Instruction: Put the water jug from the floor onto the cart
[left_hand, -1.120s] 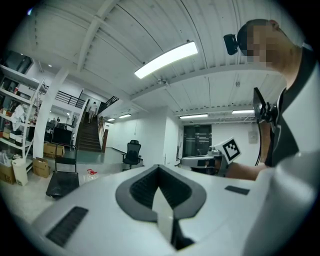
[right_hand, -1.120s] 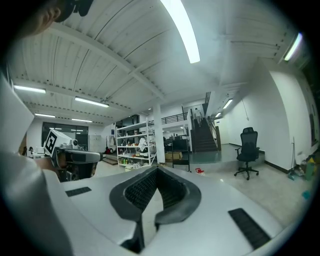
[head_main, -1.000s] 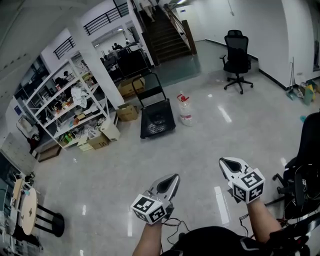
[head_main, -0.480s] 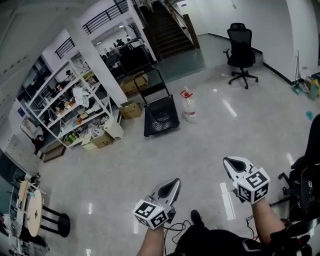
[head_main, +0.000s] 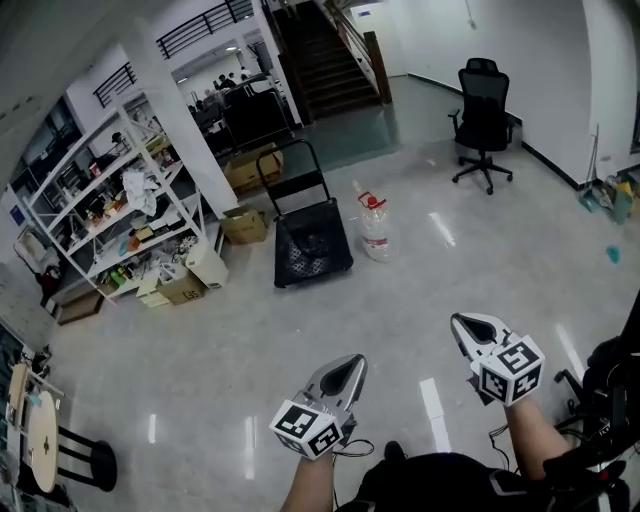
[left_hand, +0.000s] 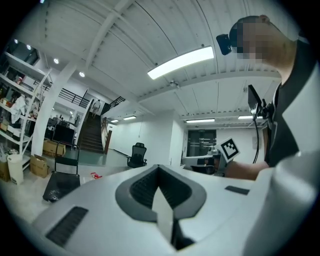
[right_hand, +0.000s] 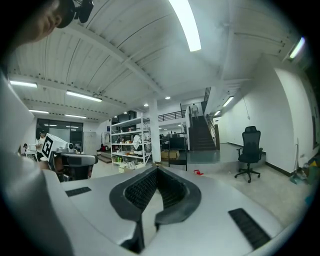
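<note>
L gripper (head_main: 354, 361): fingers together, nothing btwn them, held about level.
R gripper (head_main: 459, 322): fingers together, nothing btwn them.
Water jug (head_main: 375, 228): upright on floor (head_main: 200, 350), well ahead of both sets of fingers.
Cart (head_main: 312, 250): well ahead of fingers, just left of jug; jug not on it.
</note>
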